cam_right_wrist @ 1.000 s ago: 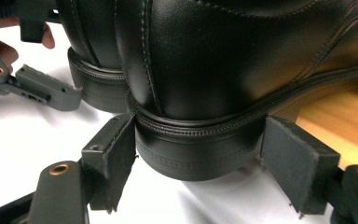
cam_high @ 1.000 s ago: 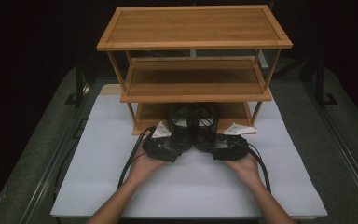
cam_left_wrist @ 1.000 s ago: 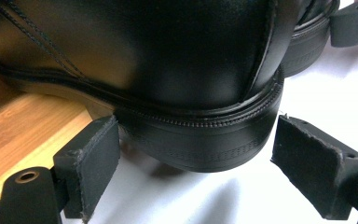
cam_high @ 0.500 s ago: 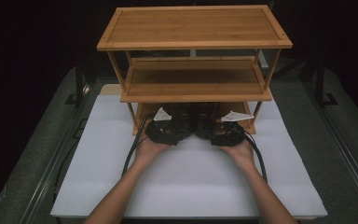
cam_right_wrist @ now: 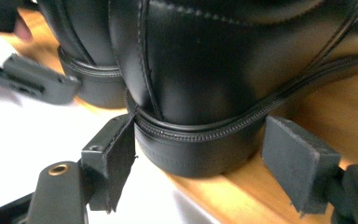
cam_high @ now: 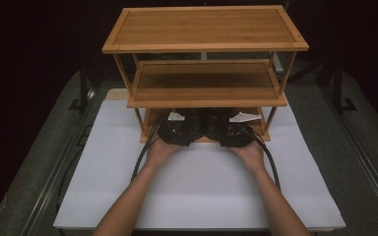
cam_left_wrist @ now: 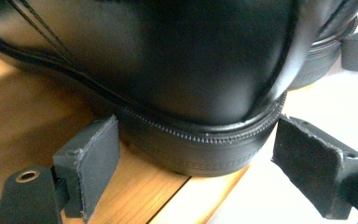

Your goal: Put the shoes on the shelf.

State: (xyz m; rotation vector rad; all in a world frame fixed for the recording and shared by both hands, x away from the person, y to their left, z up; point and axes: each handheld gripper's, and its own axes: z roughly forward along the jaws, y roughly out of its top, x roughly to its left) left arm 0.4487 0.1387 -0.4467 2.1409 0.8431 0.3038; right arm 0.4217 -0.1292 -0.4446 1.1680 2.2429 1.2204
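Note:
Two black leather shoes stand side by side on the bottom shelf (cam_high: 203, 139) of a bamboo rack (cam_high: 204, 29), heels toward me. My left gripper (cam_high: 188, 129) (cam_left_wrist: 196, 140) is shut on the heel of the left shoe (cam_left_wrist: 168, 60) (cam_high: 196, 119), a pad against each side of its sole. The right gripper (cam_high: 222, 130) (cam_right_wrist: 198, 144) is shut the same way on the heel of the right shoe (cam_right_wrist: 223, 60) (cam_high: 217, 119). Both heels sit at the shelf's front edge, partly over the white mat (cam_high: 197, 187). The middle shelf (cam_high: 204, 81) hides the toes.
The rack has three tiers; its top and middle shelves are bare wood. It stands at the far end of the white mat, with corner posts (cam_high: 139, 120) beside the shoes. Cables (cam_high: 142, 157) trail back from both grippers along the forearms.
Both hands have moved forward, away from the person, carrying the two shoes from just in front of the rack into the bottom shelf. The grips look unchanged.

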